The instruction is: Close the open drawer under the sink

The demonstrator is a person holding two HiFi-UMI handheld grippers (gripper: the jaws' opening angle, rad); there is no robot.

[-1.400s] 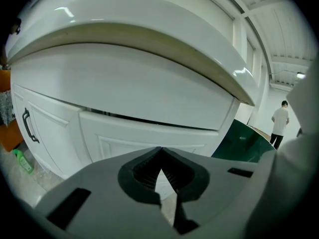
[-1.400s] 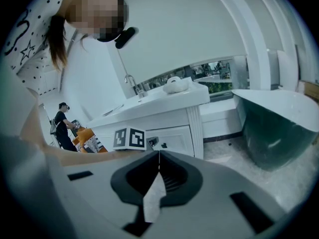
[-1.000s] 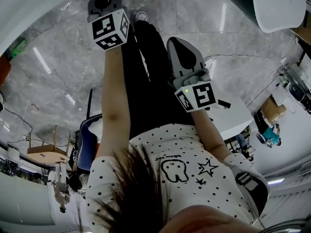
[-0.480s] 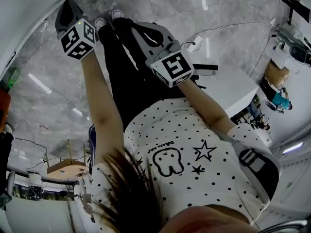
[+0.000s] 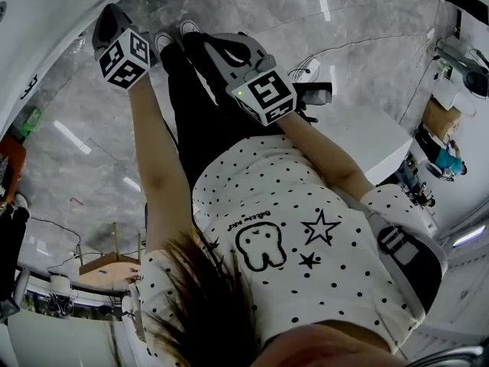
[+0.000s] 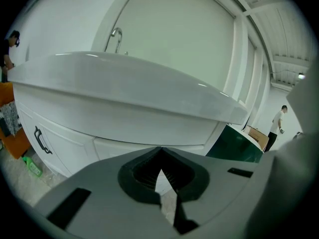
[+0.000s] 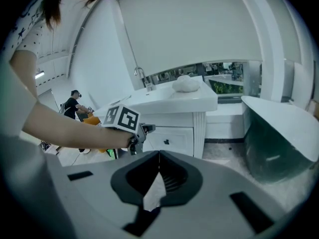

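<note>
Well, drawer: white, with a small dark knob. It is in the front of the white cupboard under the sink. I cannot tell if it sticks out or sits flush.
Sink: white, wide and curved, on top of the cupboard. A bent metal tap stands at its back.
Cupboard door: left of the drawer in the left gripper view, with a dark curved handle.
Left gripper: its fingers are pressed together with nothing between them. It is held out on a bare arm and points at the cupboard front below the sink.
Right gripper: its fingers meet at the tips too and hold nothing. It is further from the cupboard, and the left gripper shows ahead of it.
White lump: sits on the sink top, right of the tap.
Green tub: big, with a white rim, on the floor to the right of the cupboard.
Person: wears a white shirt with black dots and black trousers.
Floor: grey stone, shiny.
</note>
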